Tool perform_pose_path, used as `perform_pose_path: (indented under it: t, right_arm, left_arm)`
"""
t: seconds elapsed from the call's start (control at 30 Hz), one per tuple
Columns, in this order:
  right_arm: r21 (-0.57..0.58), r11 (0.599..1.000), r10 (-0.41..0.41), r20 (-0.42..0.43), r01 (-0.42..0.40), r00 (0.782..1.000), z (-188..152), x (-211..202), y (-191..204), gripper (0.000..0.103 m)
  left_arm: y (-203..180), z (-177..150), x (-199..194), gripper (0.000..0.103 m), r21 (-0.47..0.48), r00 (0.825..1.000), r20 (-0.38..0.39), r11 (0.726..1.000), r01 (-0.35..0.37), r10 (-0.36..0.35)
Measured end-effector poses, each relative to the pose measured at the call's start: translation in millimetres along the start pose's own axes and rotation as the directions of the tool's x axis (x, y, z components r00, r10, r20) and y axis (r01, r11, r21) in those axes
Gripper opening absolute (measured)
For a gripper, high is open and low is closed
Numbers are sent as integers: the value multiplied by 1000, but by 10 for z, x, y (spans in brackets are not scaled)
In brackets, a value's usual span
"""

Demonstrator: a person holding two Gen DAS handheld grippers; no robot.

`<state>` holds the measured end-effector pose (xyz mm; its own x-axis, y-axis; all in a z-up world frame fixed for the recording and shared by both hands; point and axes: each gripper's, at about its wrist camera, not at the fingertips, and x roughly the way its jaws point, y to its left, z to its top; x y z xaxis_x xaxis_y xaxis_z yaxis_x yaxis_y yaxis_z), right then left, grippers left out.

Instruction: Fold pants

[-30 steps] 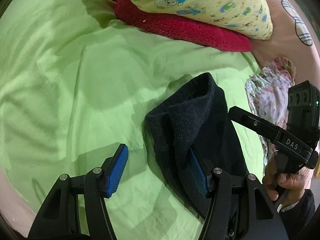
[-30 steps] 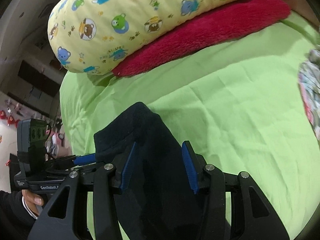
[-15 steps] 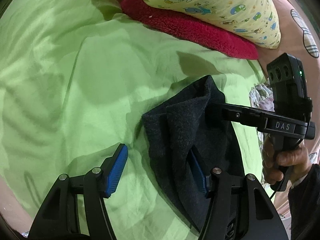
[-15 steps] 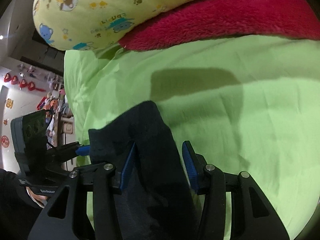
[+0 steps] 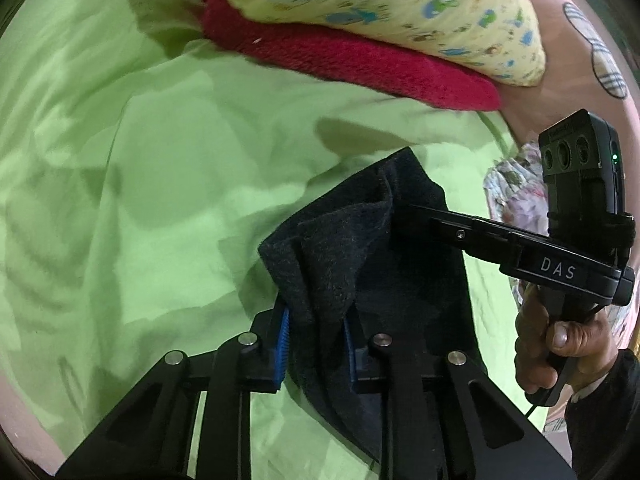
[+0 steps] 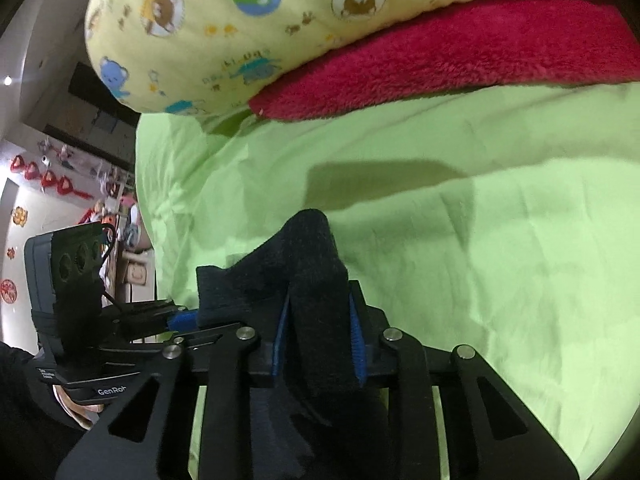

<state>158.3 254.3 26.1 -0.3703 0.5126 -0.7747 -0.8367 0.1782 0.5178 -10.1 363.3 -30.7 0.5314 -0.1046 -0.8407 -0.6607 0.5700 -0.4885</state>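
Both tongs have just closed on the dark pants (image 5: 372,264) lying on your green sheet (image 5: 160,200): left gripper (image 5: 316,344) and right gripper (image 6: 320,336) each pinch a bunched edge. Soft, limp fleece sags, so grip corners.

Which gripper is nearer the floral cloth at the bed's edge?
Right. The right gripper grips the pants beside the floral cloth; the left gripper grips them farther away.

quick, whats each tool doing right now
left tool: jaws just closed, shut on a fold of the dark pants
right tool: jaws just closed, shut on the pants too
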Motion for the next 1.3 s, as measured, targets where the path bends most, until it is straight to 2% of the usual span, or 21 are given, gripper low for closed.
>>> perform_pose_path:
  t: [0.27,0.47,0.57,0.77,1.0,1.3]
  right_arm:
    - [43,999,6,102,-10,995,-157,-447,58,24]
    - [105,994,20,200,-42,980,-496,-938,110,24]
    - [135,990,2,244,-36,970,-723,-1155,145,24]
    - [192,981,-33,334,-34,942,-1237,-1526,181,22]
    - [284,958,-87,417,-38,905,-1837,-1732,146,21]
    - [385,922,-159,478,-43,864,-2444,-1894,69,21]
  left_arm:
    - [-316,-6,-266,18,98,998,33,994,50,-54]
    - [-691,-102,-454,17,212,994,33,973,93,-102]
    - [-933,-198,-505,17,282,991,17,952,121,-131]
    - [-1427,-504,-523,17,420,985,-35,892,169,-170]
    - [-1796,-901,-491,17,521,973,-119,822,230,-197]
    - [-2127,-1304,-360,17,612,961,-204,741,275,-187]
